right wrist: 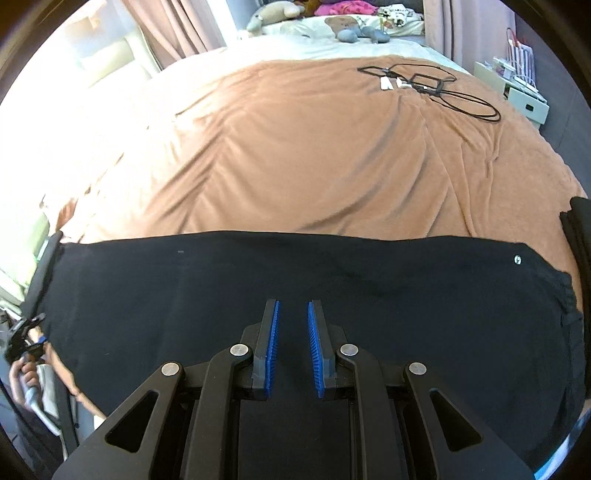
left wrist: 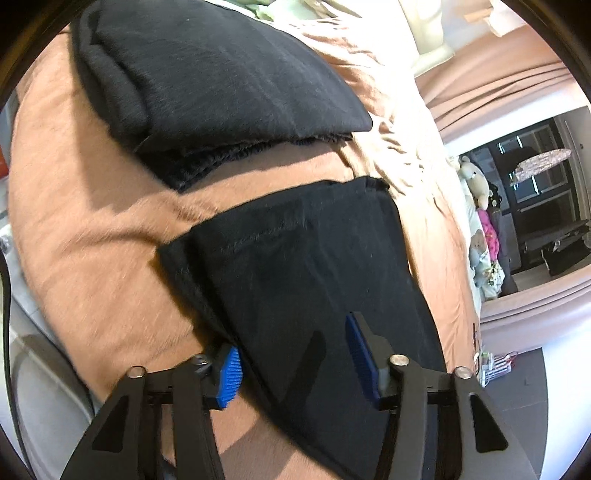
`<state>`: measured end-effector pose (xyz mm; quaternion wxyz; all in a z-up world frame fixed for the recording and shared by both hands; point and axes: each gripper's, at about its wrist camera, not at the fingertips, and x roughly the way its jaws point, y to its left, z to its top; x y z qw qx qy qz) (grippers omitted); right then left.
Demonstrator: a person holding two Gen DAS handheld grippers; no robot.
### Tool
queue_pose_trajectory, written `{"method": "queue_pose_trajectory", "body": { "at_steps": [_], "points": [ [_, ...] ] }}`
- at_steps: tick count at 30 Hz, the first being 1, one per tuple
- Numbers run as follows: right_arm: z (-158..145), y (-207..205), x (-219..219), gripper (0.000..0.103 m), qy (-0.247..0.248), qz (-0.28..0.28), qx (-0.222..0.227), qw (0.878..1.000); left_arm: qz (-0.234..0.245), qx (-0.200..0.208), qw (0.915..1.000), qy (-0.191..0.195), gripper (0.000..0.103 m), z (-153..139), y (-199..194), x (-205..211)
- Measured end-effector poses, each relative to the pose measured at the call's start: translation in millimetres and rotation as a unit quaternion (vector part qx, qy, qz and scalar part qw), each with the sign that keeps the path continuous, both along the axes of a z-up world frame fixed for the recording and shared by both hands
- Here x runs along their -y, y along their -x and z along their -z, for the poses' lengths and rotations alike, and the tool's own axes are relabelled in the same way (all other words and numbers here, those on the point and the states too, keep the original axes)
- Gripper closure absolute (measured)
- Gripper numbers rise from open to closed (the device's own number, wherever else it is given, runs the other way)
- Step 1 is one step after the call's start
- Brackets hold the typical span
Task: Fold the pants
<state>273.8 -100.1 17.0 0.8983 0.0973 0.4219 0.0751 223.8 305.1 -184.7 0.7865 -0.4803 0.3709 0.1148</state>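
The black pants (right wrist: 295, 288) lie flat as a long folded band across the near edge of the bed, on a tan blanket (right wrist: 314, 147); in the left wrist view we see one end of the same pants (left wrist: 295, 266) running diagonally toward the camera.

We find the left gripper (left wrist: 295, 358) straddling that end. Its fingers stand well apart, one blue pad (left wrist: 231, 376) at the cloth's outer edge and the other over the fabric's upper face; whether either pad touches the cloth, we cannot tell. Nothing is pinched.

We see the right gripper (right wrist: 293, 347) above the middle of the band, its blue-padded fingers parted by a narrow gap, with only the pants' surface showing through the gap and no fabric between the pads.

A stack of folded dark clothes (left wrist: 207, 92) rests on the blanket beyond the pants, apart from them. At the left edge of the right wrist view, a hand (right wrist: 26, 373) grips a handle beside the band's end. A looped black cable (right wrist: 436, 88) lies at the far side of the blanket, and soft toys (right wrist: 314, 18) sit by the pillows.
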Motion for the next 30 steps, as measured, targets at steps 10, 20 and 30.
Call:
{"method": "queue_pose_trajectory", "body": {
  "at_steps": [10,20,30],
  "points": [
    [-15.7,73.0,-23.1,0.048,-0.004,-0.020,0.039,0.999,-0.014,0.040,0.9990,0.012,0.098,-7.0,9.2,-3.0],
    [-7.0,87.8,-47.5,0.048,-0.011,-0.039,0.049,0.998,-0.003,0.078,0.9969,0.005,0.099,-48.0,6.6,-1.6],
    [35.6,71.8,-102.0,0.048,0.007,-0.054,0.025,0.998,0.021,0.071,0.9970,-0.020,0.098,-60.7,-3.2,8.3]
  ]
}}
